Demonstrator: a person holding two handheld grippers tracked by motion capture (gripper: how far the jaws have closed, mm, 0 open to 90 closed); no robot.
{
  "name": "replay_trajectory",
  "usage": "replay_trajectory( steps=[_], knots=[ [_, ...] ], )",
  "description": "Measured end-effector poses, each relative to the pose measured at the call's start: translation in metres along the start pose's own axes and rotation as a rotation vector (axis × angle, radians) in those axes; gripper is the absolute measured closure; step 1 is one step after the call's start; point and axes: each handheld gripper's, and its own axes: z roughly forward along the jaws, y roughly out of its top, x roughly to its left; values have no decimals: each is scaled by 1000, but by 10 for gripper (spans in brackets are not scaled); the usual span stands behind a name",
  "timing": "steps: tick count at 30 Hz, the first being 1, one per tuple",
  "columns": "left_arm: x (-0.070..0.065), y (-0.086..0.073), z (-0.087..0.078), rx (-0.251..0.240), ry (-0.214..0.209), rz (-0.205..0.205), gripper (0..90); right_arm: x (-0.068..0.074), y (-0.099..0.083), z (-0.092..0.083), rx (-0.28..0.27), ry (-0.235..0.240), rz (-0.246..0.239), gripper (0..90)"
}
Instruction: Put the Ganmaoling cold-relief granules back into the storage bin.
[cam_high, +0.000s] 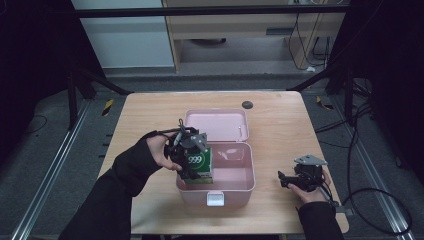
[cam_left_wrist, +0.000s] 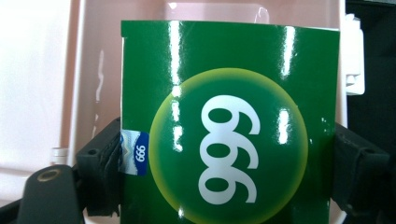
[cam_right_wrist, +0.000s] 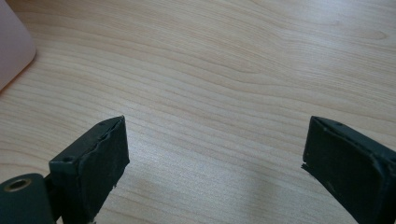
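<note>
While the left gripper (cam_high: 192, 159) is clamping the green "999" box (cam_high: 200, 165) at the left end of the open pink storage box (cam_high: 235, 192), the right gripper (cam_high: 286, 181) is resting on the table (cam_high: 280, 120), jaws apart, holding nothing.

Your sleeves (cam_high: 127, 172) are black and reach over the wrists. Both grippers (cam_high: 189, 152) are black, each topped by a grey three-cornered plate (cam_high: 310, 160); the jaws carry worn black pads.
</note>
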Motion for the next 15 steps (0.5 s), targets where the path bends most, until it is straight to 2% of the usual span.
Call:
replay_trajectory(
  steps=[15],
  knots=[
    [1,-6,24,37,-21,-14,148,0,0,0,1,0,-3,70]
  ],
)
